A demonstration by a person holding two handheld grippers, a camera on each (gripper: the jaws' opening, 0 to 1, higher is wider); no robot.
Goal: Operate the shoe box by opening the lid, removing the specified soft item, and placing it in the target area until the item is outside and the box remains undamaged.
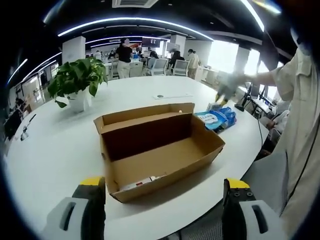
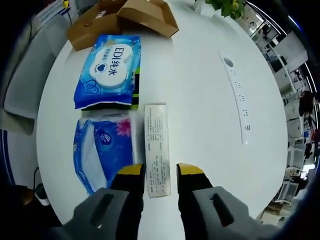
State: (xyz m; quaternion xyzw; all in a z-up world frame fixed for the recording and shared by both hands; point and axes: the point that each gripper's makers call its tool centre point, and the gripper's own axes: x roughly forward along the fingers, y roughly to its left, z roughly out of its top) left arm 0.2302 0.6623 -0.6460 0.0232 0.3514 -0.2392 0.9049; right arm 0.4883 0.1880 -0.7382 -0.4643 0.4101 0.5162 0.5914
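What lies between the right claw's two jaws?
The near end of a long narrow white box, flat on the table, in the right gripper view; the claw is open.

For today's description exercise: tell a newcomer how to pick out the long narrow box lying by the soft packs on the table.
Start at the round white table and find the two blue soft packs. Beside them lies the long narrow box, flat, just ahead of the right gripper. Unlike the blue crinkly packs, it is pale, rigid and covered in small print.

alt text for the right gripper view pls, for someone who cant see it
The right gripper, jaws apart, straddles the near end of a slim white carton on a white table. Two blue wipe packs lie beside it, the open cardboard box beyond.
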